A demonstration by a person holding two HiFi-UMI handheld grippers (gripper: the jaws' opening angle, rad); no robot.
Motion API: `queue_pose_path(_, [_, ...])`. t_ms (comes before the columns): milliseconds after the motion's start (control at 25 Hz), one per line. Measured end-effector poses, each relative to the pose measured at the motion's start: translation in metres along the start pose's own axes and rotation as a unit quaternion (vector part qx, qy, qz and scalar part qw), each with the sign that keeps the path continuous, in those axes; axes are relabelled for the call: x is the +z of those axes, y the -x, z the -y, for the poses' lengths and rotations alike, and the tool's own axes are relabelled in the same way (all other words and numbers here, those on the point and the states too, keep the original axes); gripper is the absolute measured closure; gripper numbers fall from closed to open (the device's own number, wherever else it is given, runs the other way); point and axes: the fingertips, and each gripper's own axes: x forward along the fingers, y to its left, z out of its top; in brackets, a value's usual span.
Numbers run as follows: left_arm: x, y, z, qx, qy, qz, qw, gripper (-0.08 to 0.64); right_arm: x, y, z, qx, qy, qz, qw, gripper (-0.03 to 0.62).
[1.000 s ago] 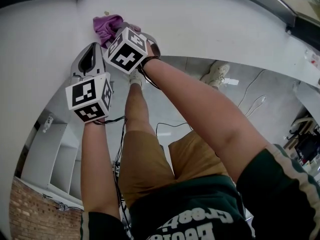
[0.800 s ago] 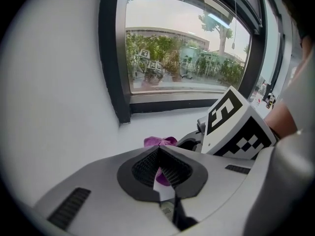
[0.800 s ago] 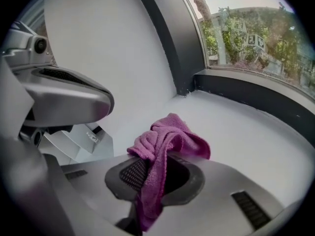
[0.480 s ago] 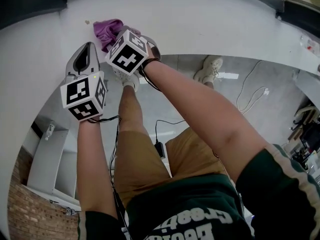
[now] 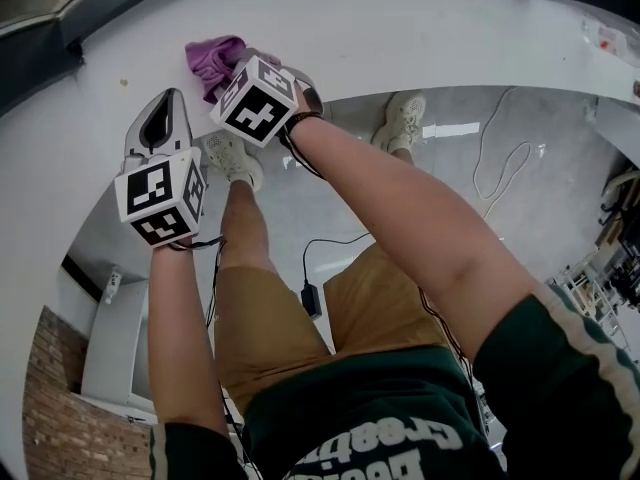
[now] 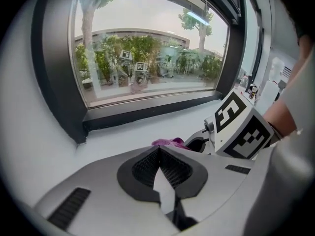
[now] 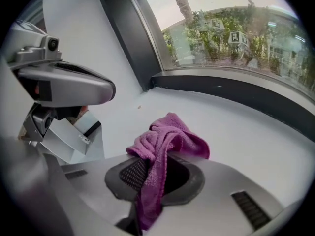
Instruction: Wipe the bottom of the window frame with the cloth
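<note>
A purple cloth [image 5: 212, 56] lies bunched on the white sill [image 5: 400, 28], and my right gripper [image 5: 234, 70] is shut on it. In the right gripper view the cloth [image 7: 170, 134] hangs down between the closed jaws of the right gripper [image 7: 158, 156]. The dark bottom rail of the window frame [image 7: 231, 90] runs just beyond it. My left gripper [image 5: 172, 96] hovers shut and empty to the left of the cloth. From the left gripper [image 6: 158, 149] view, the cloth [image 6: 170, 142] peeks over its tip, below the frame's bottom rail [image 6: 147, 113].
A small speck [image 5: 123, 83] lies on the sill left of the cloth. The frame's dark corner post [image 7: 123, 38] stands at the left end. Below the sill are the person's legs, shoes [image 5: 400, 118] and cables on the floor [image 5: 500, 158].
The right gripper has dragged the cloth to the right along the sill, away from the speck. The left gripper has stayed beside it, still shut.
</note>
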Motion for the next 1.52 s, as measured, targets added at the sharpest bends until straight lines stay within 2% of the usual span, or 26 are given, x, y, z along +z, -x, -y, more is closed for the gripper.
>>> queue_pose_path(560, [0.048, -0.034, 0.113, -0.072, -0.081, -0.002, 0.9941, 0.552, -0.071, 0.086, 0.085, -0.049, -0.06, 0.002, 0.997, 0.523])
queue_pose_path(1160, [0.09, -0.076, 0.237, -0.131, -0.132, -0.002, 0.9827, 0.552, -0.148, 0.18, 0.172, -0.082, -0.087, -0.005, 0.993, 0.522])
queue_pose_path(1520, [0.095, -0.104, 0.309, -0.169, -0.158, -0.012, 0.9729, 0.552, -0.186, 0.225, 0.214, -0.098, -0.104, 0.007, 0.99, 0.522])
